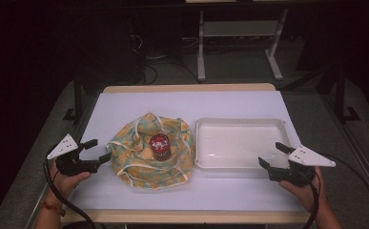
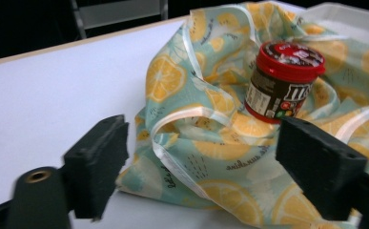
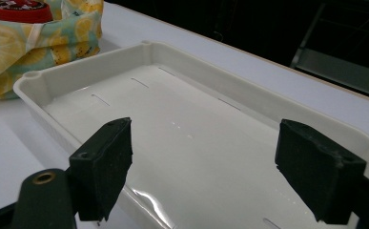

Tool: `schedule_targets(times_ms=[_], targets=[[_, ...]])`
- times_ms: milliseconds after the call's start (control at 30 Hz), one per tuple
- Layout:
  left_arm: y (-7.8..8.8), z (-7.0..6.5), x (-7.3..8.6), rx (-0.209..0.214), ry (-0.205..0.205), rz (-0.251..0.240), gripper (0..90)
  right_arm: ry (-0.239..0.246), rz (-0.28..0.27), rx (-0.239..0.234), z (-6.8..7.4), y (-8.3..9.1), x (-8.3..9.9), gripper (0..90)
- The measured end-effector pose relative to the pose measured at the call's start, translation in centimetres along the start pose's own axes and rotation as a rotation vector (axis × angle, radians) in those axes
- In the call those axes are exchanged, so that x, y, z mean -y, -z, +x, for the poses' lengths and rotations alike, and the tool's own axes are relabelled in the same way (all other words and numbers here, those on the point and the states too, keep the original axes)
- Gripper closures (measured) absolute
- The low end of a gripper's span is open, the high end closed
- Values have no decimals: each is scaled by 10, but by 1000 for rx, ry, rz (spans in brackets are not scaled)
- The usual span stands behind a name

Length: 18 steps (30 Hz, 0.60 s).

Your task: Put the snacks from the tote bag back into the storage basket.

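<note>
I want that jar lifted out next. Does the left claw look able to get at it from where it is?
Probably yes. The left claw is open at the cloth's edge, and the jar stands upright on top of the cloth with nothing over it. Only low folds of fabric lie between them.

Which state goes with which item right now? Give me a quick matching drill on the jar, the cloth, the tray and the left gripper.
Column one:
1. jar
2. cloth
3. tray
4. left gripper

Column two:
A. white, nothing in it
B. open, at the cloth's left edge
C. upright on the cloth, red lid on
D. lemon print, bunched up round the jar

Pairs: 1-C, 2-D, 3-A, 4-B
</note>
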<state>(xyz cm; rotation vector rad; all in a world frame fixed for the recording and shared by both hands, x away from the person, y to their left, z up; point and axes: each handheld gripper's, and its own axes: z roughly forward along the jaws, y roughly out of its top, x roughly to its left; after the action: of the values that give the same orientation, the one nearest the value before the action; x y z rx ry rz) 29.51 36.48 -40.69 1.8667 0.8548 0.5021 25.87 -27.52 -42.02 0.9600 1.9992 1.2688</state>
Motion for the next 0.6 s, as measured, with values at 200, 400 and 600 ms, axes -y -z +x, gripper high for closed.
schedule_targets(times_ms=[200,400,600], targets=[[-7,-10,8,-68,-75,54,194,13,7,-10,2,-5,-2,195],[-3,-11,10,-45,-44,51,196,27,13,-22,6,-10,-6,195],[-8,-14,6,-21,-37,67,206,30,23,-24,6,-11,-5,195]])
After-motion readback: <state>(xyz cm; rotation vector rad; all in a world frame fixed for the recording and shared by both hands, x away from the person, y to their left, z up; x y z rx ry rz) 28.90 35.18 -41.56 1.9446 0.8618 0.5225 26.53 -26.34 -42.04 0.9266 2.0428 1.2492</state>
